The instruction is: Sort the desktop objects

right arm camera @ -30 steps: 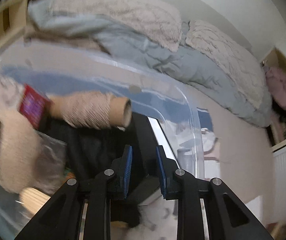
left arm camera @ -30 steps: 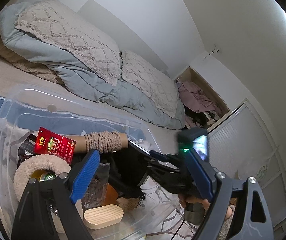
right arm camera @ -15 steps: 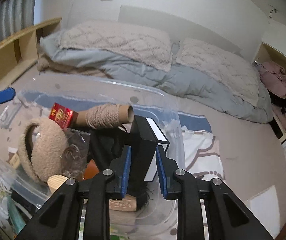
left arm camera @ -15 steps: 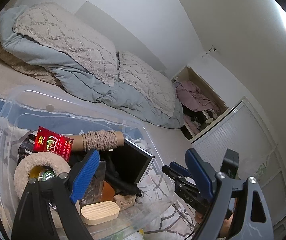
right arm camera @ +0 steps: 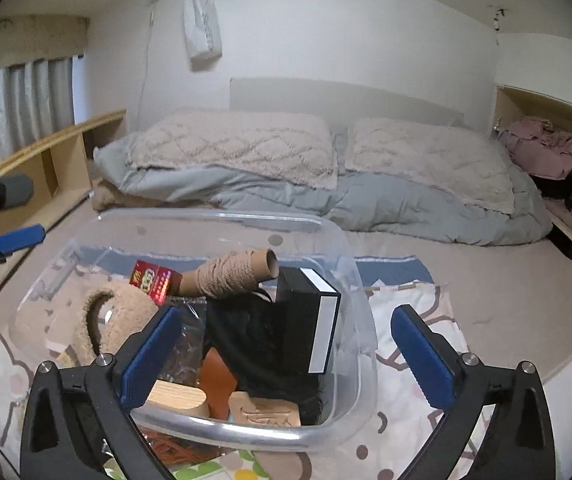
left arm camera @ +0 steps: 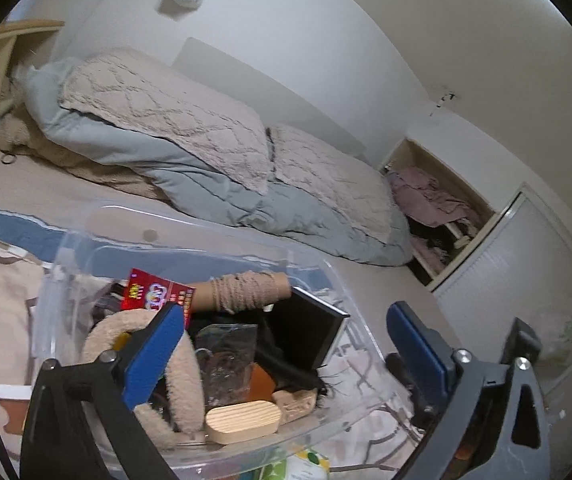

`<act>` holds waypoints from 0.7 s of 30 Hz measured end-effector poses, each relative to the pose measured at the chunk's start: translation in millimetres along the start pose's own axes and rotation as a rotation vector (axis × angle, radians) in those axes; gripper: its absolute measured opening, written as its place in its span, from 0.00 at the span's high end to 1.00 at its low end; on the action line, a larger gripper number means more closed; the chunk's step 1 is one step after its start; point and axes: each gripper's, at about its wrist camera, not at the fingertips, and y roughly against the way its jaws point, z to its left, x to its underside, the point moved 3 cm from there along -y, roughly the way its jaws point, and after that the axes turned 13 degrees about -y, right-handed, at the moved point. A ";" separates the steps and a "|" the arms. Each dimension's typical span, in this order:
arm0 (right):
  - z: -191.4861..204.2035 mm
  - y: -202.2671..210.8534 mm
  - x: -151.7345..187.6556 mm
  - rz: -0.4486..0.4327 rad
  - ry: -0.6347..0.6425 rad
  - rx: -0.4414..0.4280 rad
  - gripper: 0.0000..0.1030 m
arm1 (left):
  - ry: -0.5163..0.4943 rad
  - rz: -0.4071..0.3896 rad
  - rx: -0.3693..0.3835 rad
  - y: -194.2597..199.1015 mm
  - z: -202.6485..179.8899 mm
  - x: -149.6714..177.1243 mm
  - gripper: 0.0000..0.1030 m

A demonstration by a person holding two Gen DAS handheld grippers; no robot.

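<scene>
Right wrist view gets the whole room head-on: the bed (right arm camera: 365,208) with two pillows, curtains (right arm camera: 18,100) on the left and a wooden shelf (right arm camera: 58,152) under them, none of which you really get from the left wrist cam, which tilts everything and instead shows a white slatted door (left arm camera: 525,280) past the clothes nook (left arm camera: 437,204). Both see the clear bin (right arm camera: 349,264) sitting on the patterned sheet (right arm camera: 413,312), stuffed with the desk stuff. Fluffy headband (right arm camera: 122,316) on the left side, black box (right arm camera: 305,320) standing on the right against the wall, twine spool (right arm camera: 230,274) lying across the back, red pack (right arm camera: 154,278) next to it, wooden block (left arm camera: 242,420) at the front. Only the right cam shows the box's white edge; left cam just gets its dark face. Right gripper (right arm camera: 286,356) is spreading wide, nothing between the fingers, hanging above the bin's near rim. Left gripper (left arm camera: 286,356) same deal, opening with nothing pinched; the right cam catches its blue tip at far left.
</scene>
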 end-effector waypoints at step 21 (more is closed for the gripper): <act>-26.5 50.3 20.8 -0.045 -0.088 -0.060 0.00 | -0.097 0.001 -0.233 46.9 -35.4 29.2 0.00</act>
